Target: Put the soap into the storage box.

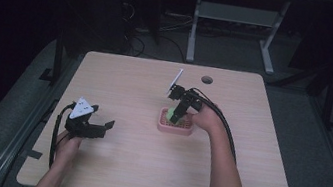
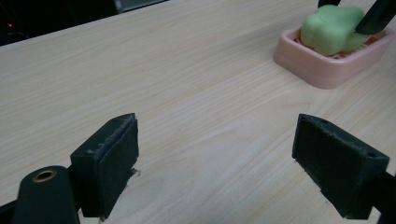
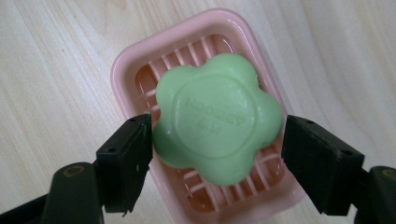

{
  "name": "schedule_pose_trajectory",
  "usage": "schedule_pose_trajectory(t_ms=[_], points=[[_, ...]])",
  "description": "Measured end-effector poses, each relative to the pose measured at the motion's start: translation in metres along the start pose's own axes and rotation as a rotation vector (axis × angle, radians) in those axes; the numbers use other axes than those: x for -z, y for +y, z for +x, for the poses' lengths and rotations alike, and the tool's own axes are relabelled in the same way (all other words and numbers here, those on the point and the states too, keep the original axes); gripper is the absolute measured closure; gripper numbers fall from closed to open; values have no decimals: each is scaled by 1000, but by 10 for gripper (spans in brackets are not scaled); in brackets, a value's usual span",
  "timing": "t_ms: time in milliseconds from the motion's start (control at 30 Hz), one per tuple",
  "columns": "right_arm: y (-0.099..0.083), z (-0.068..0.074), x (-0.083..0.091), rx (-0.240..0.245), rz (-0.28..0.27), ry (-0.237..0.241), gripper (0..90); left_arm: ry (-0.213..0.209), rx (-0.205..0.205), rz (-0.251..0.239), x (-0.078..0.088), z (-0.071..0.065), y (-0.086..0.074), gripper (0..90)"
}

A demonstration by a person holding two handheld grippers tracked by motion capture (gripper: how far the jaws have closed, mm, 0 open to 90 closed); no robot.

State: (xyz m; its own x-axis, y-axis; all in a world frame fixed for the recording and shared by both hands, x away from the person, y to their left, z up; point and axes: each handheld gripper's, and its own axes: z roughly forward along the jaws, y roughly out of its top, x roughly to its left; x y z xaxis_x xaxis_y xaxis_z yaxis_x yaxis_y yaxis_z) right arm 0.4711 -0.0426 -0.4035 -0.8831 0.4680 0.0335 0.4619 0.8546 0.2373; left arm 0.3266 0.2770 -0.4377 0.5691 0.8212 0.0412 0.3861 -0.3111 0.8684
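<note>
**Right claw straddles green soap in pink dish**

The right claw points down over the pink soap dish near the middle of the counter. Its jaws stand open on either side of the flower-shaped green soap, which lies in the dish; one jaw touches it, the other sits just beside it. The left claw hangs wide open, holding nothing, above the near left counter.

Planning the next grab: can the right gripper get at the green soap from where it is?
Probably yes. The right gripper hangs over the pink dish, jaws open on either side of the green soap, and nothing lies between.
</note>
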Motion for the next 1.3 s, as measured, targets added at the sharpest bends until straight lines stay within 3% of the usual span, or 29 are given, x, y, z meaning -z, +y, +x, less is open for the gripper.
schedule_pose_trajectory(t_ms=[233, 633, 1300], points=[[-5, 0, 4, -15, -6, 7, 220, 1, -4, 2, 0, 0, 0, 144], [-24, -1, 20, -46, -82, 22, 206, -7, -8, 2, 0, -2, 1, 143], [-46, -5, 34, -84, -115, 14, 209, -8, -13, 9, -1, -2, 0, 143]])
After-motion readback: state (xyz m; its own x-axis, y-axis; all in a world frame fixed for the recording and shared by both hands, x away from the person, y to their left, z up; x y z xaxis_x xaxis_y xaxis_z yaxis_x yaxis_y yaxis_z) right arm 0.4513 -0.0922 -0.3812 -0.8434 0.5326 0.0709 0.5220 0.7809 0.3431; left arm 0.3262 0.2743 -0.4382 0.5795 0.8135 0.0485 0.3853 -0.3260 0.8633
